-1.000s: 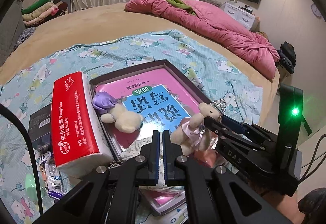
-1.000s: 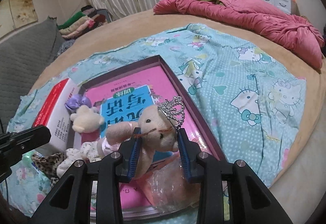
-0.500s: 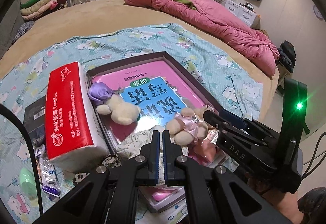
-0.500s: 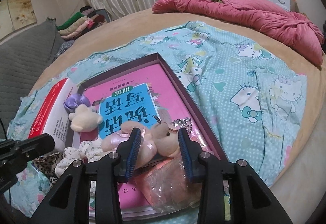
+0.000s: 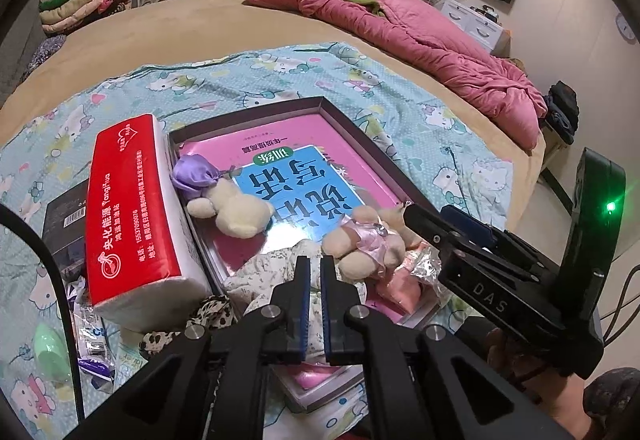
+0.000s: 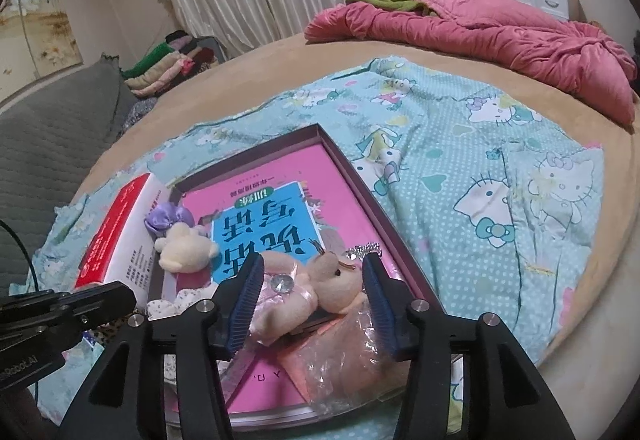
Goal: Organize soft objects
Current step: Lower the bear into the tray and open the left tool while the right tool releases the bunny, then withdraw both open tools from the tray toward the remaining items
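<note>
A beige plush bear in a pink dress with a small tiara [image 6: 316,288] lies on its side on the pink book in the dark shallow box [image 6: 360,180]. My right gripper [image 6: 312,276] is open, its fingers on either side of the bear without pressing it. The bear also shows in the left wrist view [image 5: 368,240]. A cream plush with a purple satin cap [image 5: 228,200] lies in the box further left. My left gripper [image 5: 314,272] is shut and empty above a floral cloth [image 5: 272,268].
A red-and-white tissue pack [image 5: 132,200] stands left of the box. A clear plastic bag [image 6: 344,364], a black carton [image 5: 64,224] and small wrappers [image 5: 88,340] lie near the front. A pink quilt [image 6: 500,40] lies far right on the bed.
My right gripper lowered the tiara bear onto the book and opened, letting it go. The bear now lies on its side. My left gripper stayed shut.
</note>
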The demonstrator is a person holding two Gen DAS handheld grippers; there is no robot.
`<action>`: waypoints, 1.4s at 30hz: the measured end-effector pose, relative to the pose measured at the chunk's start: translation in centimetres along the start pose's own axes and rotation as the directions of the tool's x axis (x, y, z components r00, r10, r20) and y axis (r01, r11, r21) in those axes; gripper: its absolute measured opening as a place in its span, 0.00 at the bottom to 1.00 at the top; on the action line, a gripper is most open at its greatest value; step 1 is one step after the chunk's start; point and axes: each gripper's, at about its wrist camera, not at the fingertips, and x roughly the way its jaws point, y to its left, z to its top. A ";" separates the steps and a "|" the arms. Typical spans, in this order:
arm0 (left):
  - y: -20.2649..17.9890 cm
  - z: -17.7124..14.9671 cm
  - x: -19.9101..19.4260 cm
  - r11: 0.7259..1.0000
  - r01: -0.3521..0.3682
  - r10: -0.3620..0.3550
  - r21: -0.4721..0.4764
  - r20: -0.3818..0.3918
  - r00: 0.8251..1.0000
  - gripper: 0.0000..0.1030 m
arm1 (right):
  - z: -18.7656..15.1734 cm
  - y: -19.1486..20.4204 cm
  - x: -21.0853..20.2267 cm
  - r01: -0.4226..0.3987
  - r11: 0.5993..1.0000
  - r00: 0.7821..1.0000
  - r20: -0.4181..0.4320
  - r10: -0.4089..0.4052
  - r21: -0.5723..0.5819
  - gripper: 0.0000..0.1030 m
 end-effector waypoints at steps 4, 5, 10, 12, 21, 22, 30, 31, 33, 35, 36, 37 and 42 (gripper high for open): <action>-0.2 0.1 -0.2 1.000 -0.005 0.004 0.009 0.005 1.000 0.09 | 0.0 0.0 -0.2 0.001 1.000 1.000 0.008 -0.001 -0.002 0.54; -0.2 0.1 -0.3 1.000 -0.005 0.005 0.010 0.007 1.000 0.10 | 0.0 0.1 -0.2 0.002 1.000 1.000 0.011 -0.002 -0.004 0.57; -0.3 0.1 -0.5 1.000 -0.005 0.005 0.012 0.009 1.000 0.24 | 0.0 0.0 -0.5 0.015 1.000 1.000 0.021 -0.015 -0.007 0.62; -0.4 0.1 -0.6 1.000 -0.010 0.010 0.015 0.011 1.000 0.28 | 0.1 0.0 -0.6 0.020 1.000 0.999 0.025 -0.020 -0.010 0.65; -0.6 0.0 -1.0 1.000 -0.018 0.017 0.022 0.014 1.000 0.45 | 0.1 0.0 -1.1 0.037 0.999 0.998 0.044 -0.037 -0.011 0.72; -0.6 0.0 -1.0 1.000 -0.020 0.019 0.022 0.014 1.000 0.46 | 0.1 0.0 -1.2 0.040 0.999 0.998 0.046 -0.040 -0.010 0.72; -0.3 -0.4 -1.8 1.000 -0.026 0.025 0.015 0.019 1.000 0.61 | 0.1 -0.1 -1.5 0.043 0.999 0.998 0.054 -0.043 -0.001 0.73; -0.2 -0.4 -1.9 1.000 -0.026 0.026 0.015 0.018 0.999 0.63 | 0.1 -0.1 -1.5 0.043 0.999 0.998 0.055 -0.043 -0.003 0.73; -0.1 -0.5 -2.0 0.999 -0.030 0.029 0.012 0.018 0.999 0.64 | 0.1 0.0 -1.7 0.043 0.999 0.997 0.060 -0.043 -0.006 0.74; 0.1 -0.8 -2.2 0.999 -0.034 0.034 0.008 0.019 0.999 0.64 | 0.2 0.1 -1.9 0.046 0.999 0.997 0.067 -0.045 -0.011 0.75; 0.2 -0.9 -2.4 0.999 -0.038 0.038 0.006 0.020 0.999 0.65 | 0.2 0.2 -2.0 0.047 0.999 0.997 0.069 -0.046 -0.013 0.75; 0.3 -0.9 -2.6 0.999 -0.041 0.040 0.004 0.022 0.999 0.66 | 0.2 0.3 -2.1 0.048 0.999 0.996 0.073 -0.046 -0.014 0.75; 0.8 -1.3 -3.7 0.999 -0.052 0.052 -0.001 0.042 0.998 0.70 | 0.2 0.6 -3.0 0.045 0.999 0.994 0.097 -0.043 -0.014 0.75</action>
